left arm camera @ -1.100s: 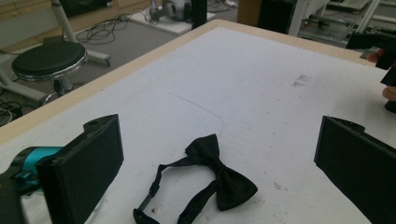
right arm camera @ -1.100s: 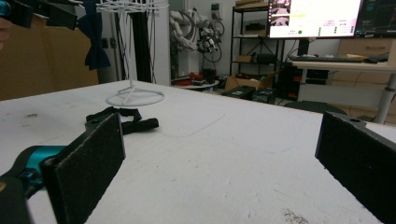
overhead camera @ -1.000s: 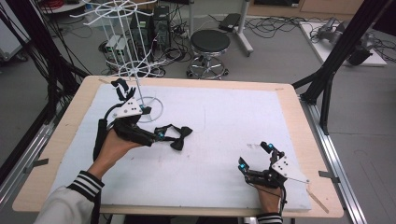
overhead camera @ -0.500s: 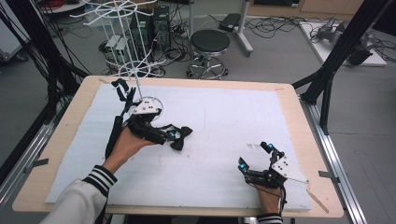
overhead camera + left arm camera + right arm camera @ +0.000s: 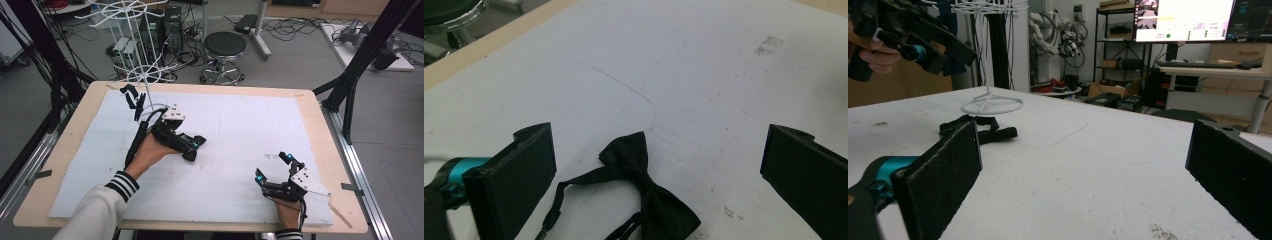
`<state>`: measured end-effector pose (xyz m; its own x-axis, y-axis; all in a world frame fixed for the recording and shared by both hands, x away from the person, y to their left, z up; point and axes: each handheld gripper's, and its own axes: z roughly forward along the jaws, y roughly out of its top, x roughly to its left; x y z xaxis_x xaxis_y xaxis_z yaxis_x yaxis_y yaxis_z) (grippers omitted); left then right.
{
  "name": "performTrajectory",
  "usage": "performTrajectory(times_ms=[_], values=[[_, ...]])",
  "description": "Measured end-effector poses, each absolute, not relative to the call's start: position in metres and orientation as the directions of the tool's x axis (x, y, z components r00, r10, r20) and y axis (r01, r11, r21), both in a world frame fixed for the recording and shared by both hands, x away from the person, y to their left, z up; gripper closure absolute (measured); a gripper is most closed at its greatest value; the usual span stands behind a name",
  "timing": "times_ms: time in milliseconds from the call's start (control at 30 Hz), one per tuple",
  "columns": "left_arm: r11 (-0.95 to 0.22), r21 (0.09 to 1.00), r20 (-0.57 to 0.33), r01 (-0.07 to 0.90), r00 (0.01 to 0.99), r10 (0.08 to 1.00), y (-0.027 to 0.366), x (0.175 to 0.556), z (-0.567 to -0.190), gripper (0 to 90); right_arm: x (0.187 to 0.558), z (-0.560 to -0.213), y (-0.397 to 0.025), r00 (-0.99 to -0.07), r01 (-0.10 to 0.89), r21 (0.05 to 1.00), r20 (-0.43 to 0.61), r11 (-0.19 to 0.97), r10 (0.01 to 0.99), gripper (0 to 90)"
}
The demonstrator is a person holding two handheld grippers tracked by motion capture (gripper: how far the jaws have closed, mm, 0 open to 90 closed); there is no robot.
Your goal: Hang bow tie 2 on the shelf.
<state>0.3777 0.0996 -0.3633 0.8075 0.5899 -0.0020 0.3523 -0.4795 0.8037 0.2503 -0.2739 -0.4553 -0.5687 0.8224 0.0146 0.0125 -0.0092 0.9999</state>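
Rightward and nearer, the left tool (image 5: pixel 192 148) has been carried; its jaws, spread wide, straddle the black fabric bow tie (image 5: pixel 644 187) lying diagonally below.

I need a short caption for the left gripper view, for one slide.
Open left claw above a black bow tie lying on the white table cover.
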Motion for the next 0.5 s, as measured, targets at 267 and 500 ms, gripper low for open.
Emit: performTrajectory(times_ms=[267,500], values=[[-0.515,0.753,-0.016,0.409,0.794,0.608,0.091,0.386,-0.376,1.9,0.25,-0.455,-0.274,-0.566,0.012,1.0,0.016,-0.01,0.824,0.7],[-0.53,0.722,-0.015,0.446,0.775,0.632,0.083,0.393,-0.385,1.9,0.25,-0.455,-0.274,-0.566,0.012,1.0,0.015,-0.01,0.824,0.7]])
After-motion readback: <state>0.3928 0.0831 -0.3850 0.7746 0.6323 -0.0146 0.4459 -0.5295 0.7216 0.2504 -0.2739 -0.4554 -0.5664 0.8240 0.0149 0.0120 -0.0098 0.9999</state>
